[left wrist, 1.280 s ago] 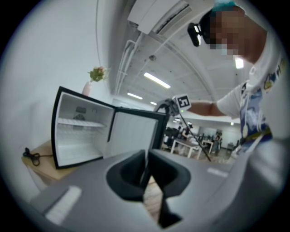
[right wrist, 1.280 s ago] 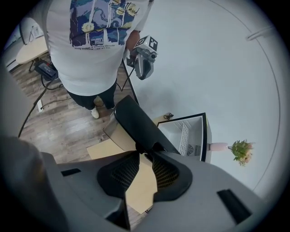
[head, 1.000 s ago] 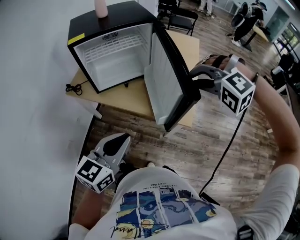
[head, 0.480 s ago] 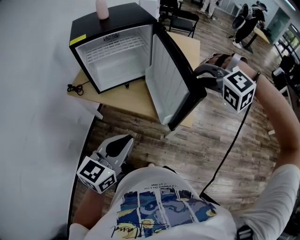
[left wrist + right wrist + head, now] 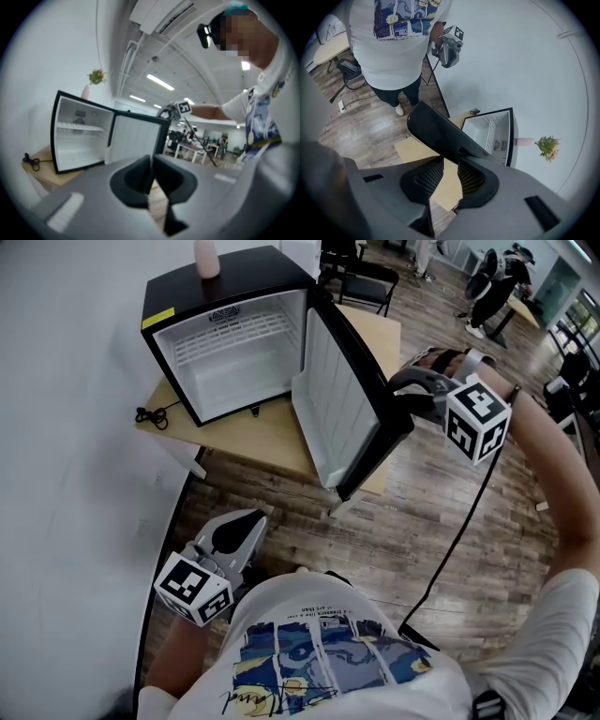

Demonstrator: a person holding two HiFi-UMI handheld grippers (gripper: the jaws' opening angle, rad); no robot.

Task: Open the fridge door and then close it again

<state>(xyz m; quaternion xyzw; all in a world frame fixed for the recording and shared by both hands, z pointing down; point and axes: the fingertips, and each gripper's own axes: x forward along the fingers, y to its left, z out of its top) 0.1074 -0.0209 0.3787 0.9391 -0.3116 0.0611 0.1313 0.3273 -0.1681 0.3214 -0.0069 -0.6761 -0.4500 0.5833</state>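
A black mini fridge (image 5: 234, 352) stands on a wooden table with its white inside bare. Its door (image 5: 342, 399) is swung wide open toward me. My right gripper (image 5: 398, 395) points down at the door's top outer edge. In the right gripper view its fingertips (image 5: 450, 161) meet the black door (image 5: 440, 131) and seem to clamp its edge, with a narrow gap left between the pads. My left gripper (image 5: 246, 521) hangs low beside my body, far from the fridge. In the left gripper view its pads (image 5: 151, 161) are shut on nothing.
A pink vase (image 5: 206, 257) stands on the fridge top. A black cable (image 5: 150, 416) lies on the table (image 5: 262, 442) by the white wall. Black chairs (image 5: 361, 277) stand behind the table. The right gripper's cord (image 5: 450, 540) crosses the wood floor.
The door and my right gripper have edged slightly to the right together. My left gripper has stayed where it was.
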